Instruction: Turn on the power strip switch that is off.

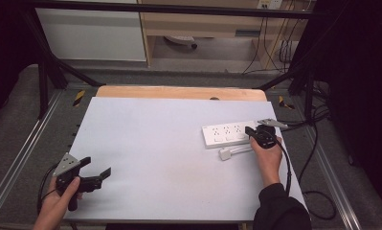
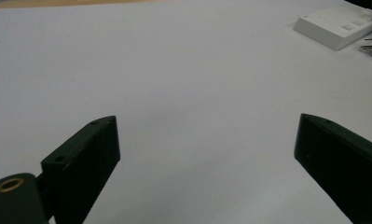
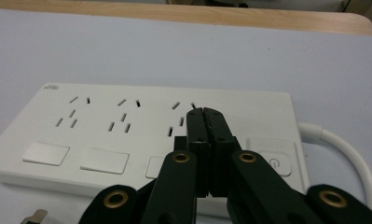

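The right claw [image 3: 206, 114], jaws pressed together, hovers over the white power strip [image 1: 227, 133] at the worktop's [image 1: 155, 158] right side. The left claw [image 1: 96, 173] rests near-left, jaws spread, holding nothing.

The right gripper [image 3: 206, 113] has its two black jaws pressed flat together, with nothing between them. The closed tips sit over the white power strip [image 3: 104, 135], above its rightmost socket group [image 3: 178, 116]. Whether the tips touch the strip cannot be told.

The power strip lies flat on a pale table surface [image 3: 174, 51]. Three socket groups run in a row along the strip's far half. Along its near edge sit flat rectangular switches [image 3: 46, 153], one per socket group, and a round power button [image 3: 274, 163] right of the jaws. A white cable [image 3: 347, 151] leaves the strip's right end and curves toward the camera. A plug's metal prong [image 3: 34, 217] lies just in front of the strip's left corner. A wooden edge [image 3: 267, 18] borders the table behind the strip.
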